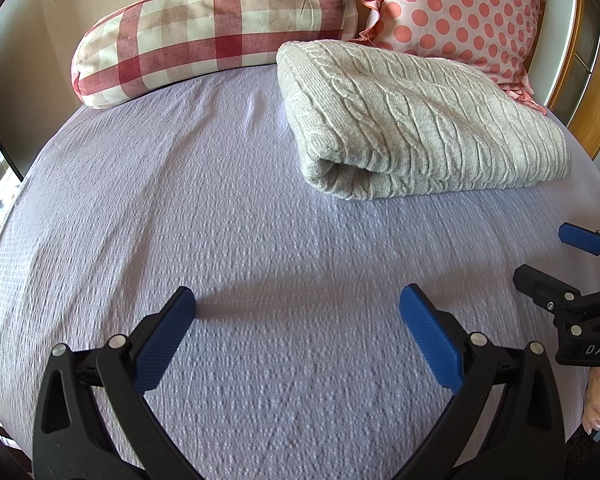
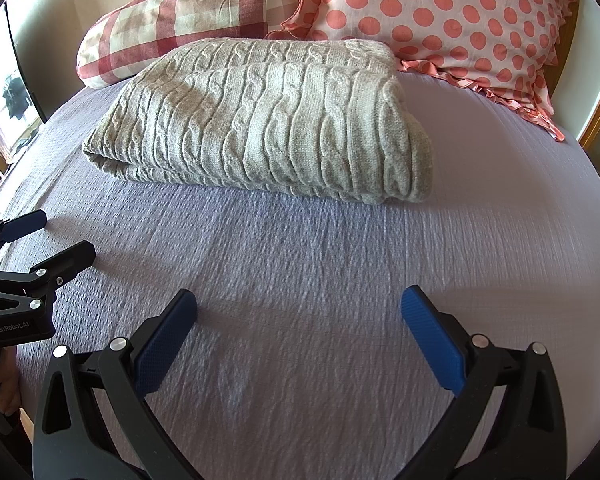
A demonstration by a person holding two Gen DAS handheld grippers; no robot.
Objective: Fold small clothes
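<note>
A cream cable-knit sweater [image 1: 412,120] lies folded into a thick rectangle on the lilac bedsheet [image 1: 220,240], near the pillows. It also shows in the right wrist view [image 2: 268,120]. My left gripper [image 1: 298,308] is open and empty, hovering over bare sheet in front of the sweater. My right gripper [image 2: 299,308] is open and empty too, also short of the sweater. The right gripper shows at the right edge of the left wrist view [image 1: 548,256], and the left gripper at the left edge of the right wrist view [image 2: 64,236].
A red-and-cream checked bolster [image 1: 208,32] and a pink polka-dot pillow with a frill [image 1: 460,12] lie at the head of the bed. A wooden bed frame [image 1: 580,92] runs along the right side. A window is at far left.
</note>
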